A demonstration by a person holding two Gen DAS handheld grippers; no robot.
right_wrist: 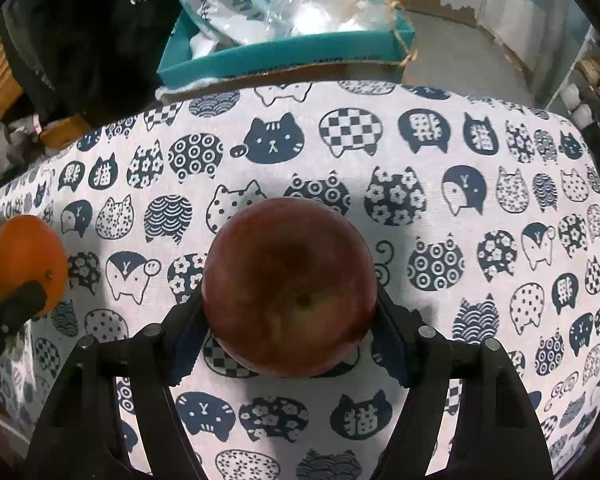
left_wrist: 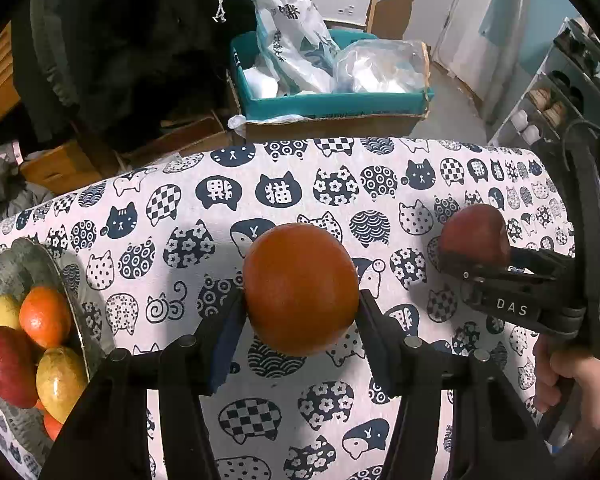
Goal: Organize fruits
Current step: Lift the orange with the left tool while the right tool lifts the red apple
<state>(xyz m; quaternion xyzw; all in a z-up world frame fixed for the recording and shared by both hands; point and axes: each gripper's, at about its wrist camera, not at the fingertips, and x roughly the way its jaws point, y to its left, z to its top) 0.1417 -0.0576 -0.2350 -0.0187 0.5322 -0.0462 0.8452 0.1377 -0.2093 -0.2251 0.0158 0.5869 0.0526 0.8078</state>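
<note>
L gripper (left_wrist: 300, 312) clamps orange (left_wrist: 300, 288), R gripper (right_wrist: 290, 320) pinches red apple (right_wrist: 288, 284); next, likely carry both w/ care to fruit plate (left_wrist: 66, 276).

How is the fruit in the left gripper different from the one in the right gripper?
The orange is bright orange with a matte skin; the apple is dark red and glossy. The apple shows a dimple; the orange shows none from the left wrist view. Both are round and clamped between gripper pads above the cat-print cloth.
</note>
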